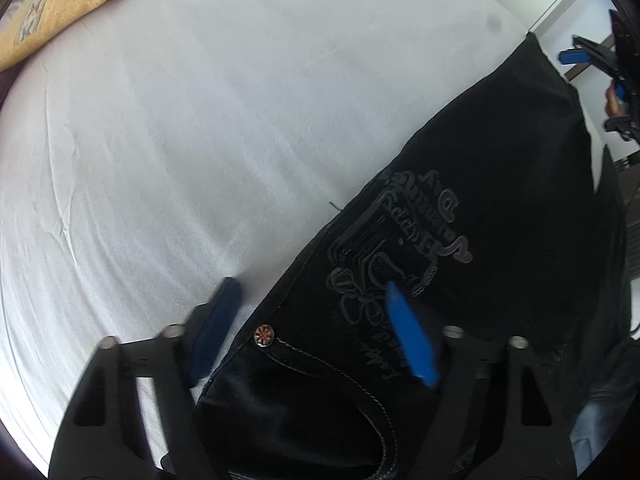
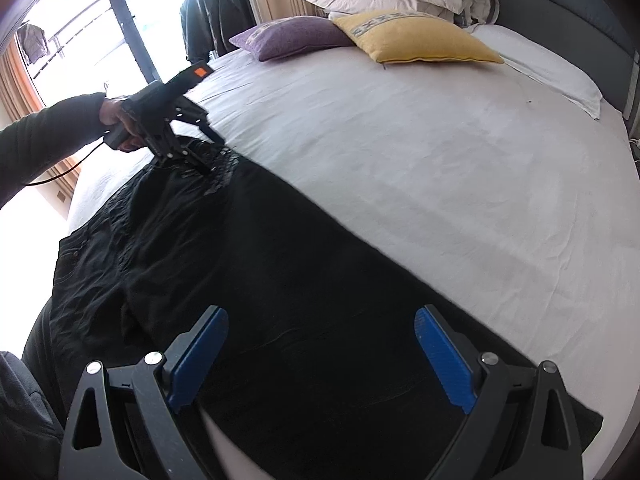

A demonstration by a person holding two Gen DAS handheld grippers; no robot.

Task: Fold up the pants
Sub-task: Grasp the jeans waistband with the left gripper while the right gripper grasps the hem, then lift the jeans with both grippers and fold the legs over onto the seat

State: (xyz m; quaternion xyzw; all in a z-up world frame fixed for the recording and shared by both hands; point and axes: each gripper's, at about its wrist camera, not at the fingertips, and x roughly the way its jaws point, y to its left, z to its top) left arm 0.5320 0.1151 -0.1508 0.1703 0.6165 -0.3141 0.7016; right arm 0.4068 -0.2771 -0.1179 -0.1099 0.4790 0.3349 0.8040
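Our left gripper [image 1: 312, 328], jaws apart, straddles the pants [image 1: 460, 240] edge; our right gripper [image 2: 320, 360] hangs wide. We might pinch sheet [image 1: 180, 140] too.

L tongs [image 1: 316, 320] astride black pants [image 1: 460, 220] waist edge, white sheet [image 1: 200, 140].

Matt black denim pants [image 2: 280, 264] — shiny metal rivet [image 1: 263, 335] — on creased white cotton sheet [image 2: 440, 152]
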